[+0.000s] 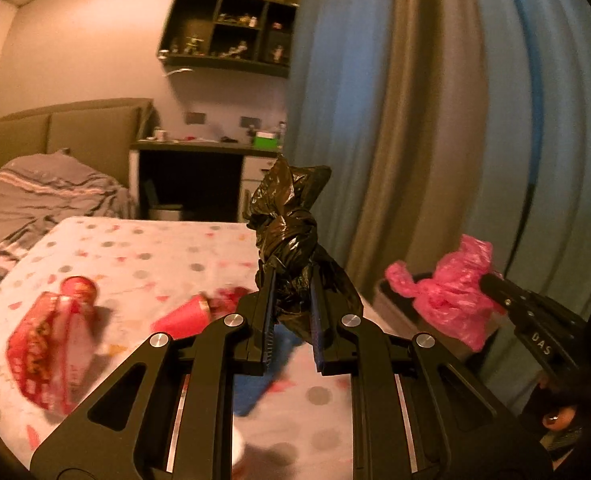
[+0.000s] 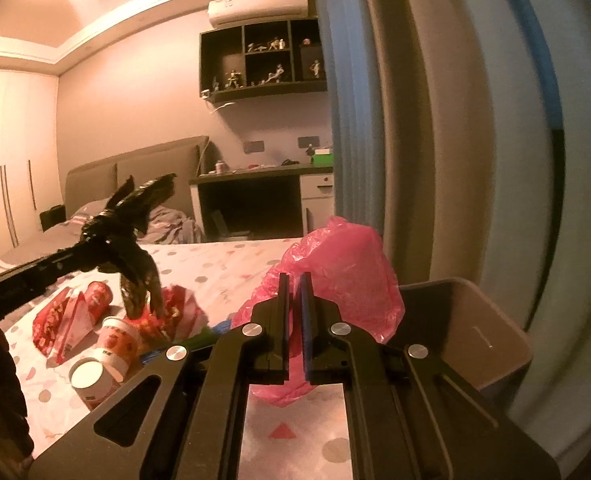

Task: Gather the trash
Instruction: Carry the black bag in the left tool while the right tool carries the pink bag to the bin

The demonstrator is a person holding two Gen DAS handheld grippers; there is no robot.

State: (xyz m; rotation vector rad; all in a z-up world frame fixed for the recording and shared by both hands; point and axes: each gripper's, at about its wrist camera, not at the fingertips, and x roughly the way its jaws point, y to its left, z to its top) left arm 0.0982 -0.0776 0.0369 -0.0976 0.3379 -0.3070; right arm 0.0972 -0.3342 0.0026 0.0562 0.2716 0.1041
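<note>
On the left of the polka-dot tablecloth-covered worktop (image 2: pixel 231 268) lies a flattened red printed paper package (image 1: pixel 41 354), with a red cylindrical can (image 1: pixel 80 290) just behind it. In the right wrist view, two white and red paper cups (image 2: pixel 111 344) lie on their sides near that package, and a crumpled red wrapper (image 2: pixel 175 312) sits beside them. A blue item lies on the cloth under the left tool, too blurred to identify.

The left tongs (image 1: pixel 292 300) are closed on a knotted black plastic bag (image 1: pixel 291 232), gripping it just below the knot, so that the bag's twisted top stands up above the fingers (image 1: pixel 269 312) and its body is held clear of the worktop. From the right wrist camera the same black bag (image 2: pixel 135 236) hangs over the red wrapper.

Further right, the right tongs (image 2: pixel 294 300) are pinched nearly together on a crumpled pink plastic bag (image 2: pixel 343 276), which bulges out around both fingers (image 2: pixel 306 320). In the left wrist view this pink bag (image 1: pixel 451 292) is held above the open top of a dark rectangular bin (image 2: pixel 475 328) standing just beside the worktop's right edge. Behind the bin hang blue and beige curtains (image 1: pixel 435 100). A bed with grey bedding (image 1: pixel 35 196) stands far left in the background.
</note>
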